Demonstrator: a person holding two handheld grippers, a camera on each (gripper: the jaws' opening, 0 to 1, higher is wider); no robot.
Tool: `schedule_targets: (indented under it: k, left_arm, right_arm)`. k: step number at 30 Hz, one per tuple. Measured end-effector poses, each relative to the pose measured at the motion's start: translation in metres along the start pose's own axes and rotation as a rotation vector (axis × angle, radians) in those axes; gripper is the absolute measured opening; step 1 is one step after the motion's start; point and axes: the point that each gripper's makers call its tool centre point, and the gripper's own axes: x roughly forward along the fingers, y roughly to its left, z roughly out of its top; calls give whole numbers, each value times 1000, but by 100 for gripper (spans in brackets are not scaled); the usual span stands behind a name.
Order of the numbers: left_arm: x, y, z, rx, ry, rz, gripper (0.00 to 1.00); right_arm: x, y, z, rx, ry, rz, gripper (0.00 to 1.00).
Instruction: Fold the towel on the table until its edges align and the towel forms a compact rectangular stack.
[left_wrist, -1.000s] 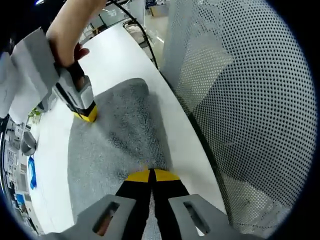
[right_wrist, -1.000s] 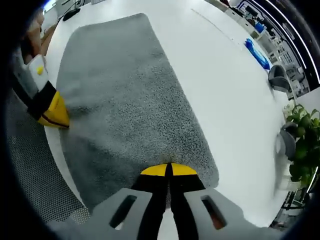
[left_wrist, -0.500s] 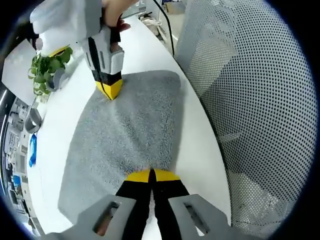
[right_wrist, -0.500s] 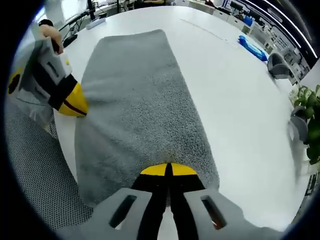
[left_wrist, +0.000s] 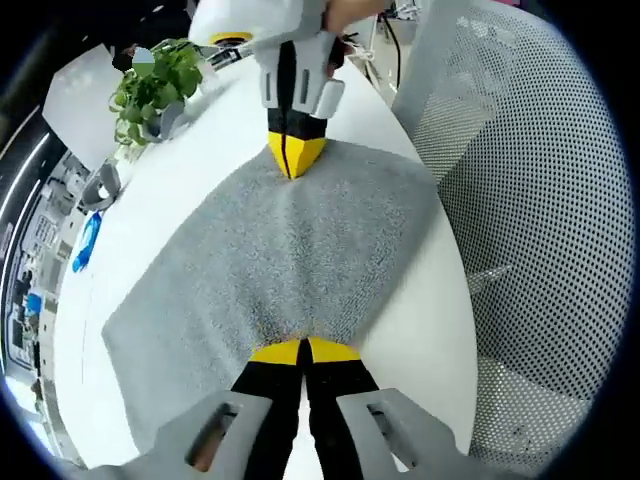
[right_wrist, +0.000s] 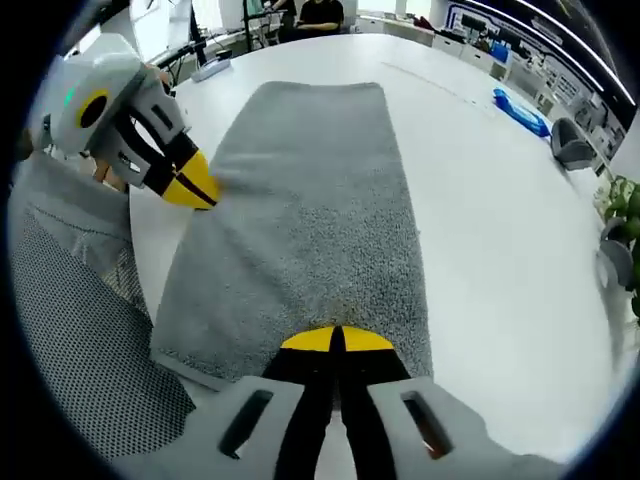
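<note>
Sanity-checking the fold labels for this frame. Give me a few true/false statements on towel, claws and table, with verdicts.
1. The towel is grey and lies on a white table. True.
2. The left claw stands wide open above the towel. False: its yellow tips are together at the towel's edge.
3. The right claw has its tips closed on the towel's near edge. True.
4. A potted plant stands on the table in the left gripper view. True.
5. The towel is already a compact stack. False: it lies spread in a long strip.
6. A red cup sits on the towel. False: nothing rests on it but the claws.
</note>
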Motion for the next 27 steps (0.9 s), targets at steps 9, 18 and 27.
schedule_targets:
  k: [9,18,27]
  left_arm:
    - [-1,14,-10,-28,3,87,0]
    - [5,39,-18,-52,33,119,0]
    - [10,68,-24,-150,12,255,0]
  right_arm:
    - [7,15,12,9,-51,-34,0]
    - [9,20,17,93,-134,53,0]
    - [14,36,25,22,-170,70,0]
